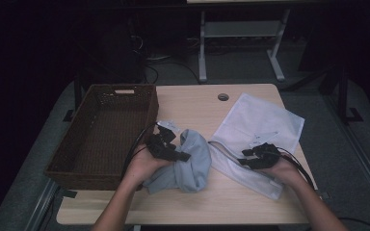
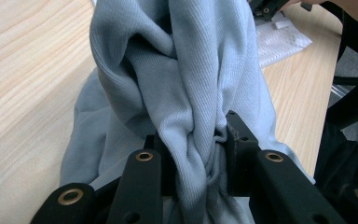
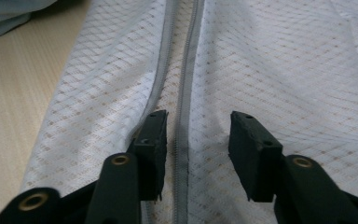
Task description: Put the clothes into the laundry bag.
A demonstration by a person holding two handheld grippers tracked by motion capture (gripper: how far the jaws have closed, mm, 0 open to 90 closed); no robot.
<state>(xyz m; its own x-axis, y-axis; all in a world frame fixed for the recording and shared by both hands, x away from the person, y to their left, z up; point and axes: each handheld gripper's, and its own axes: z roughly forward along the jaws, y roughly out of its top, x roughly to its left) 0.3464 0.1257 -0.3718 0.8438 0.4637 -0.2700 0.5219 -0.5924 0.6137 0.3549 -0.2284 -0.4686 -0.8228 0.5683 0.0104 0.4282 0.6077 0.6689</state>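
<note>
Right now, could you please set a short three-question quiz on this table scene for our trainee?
1. True or false: the left gripper is shut on the blue garment.
2. Which part of the mesh bag lies between the right gripper's open jaws? A) a corner B) the zipper C) the tag
3. Which side of the garment is the basket on in the high view?

Key: 1 true; 2 B, the zipper; 3 its left.

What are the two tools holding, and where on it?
The left tool is clamped on a bunched, twisted fold of the light blue cloth. The right tool holds nothing: its jaws stand apart over the white mesh bag's zipper.
</note>
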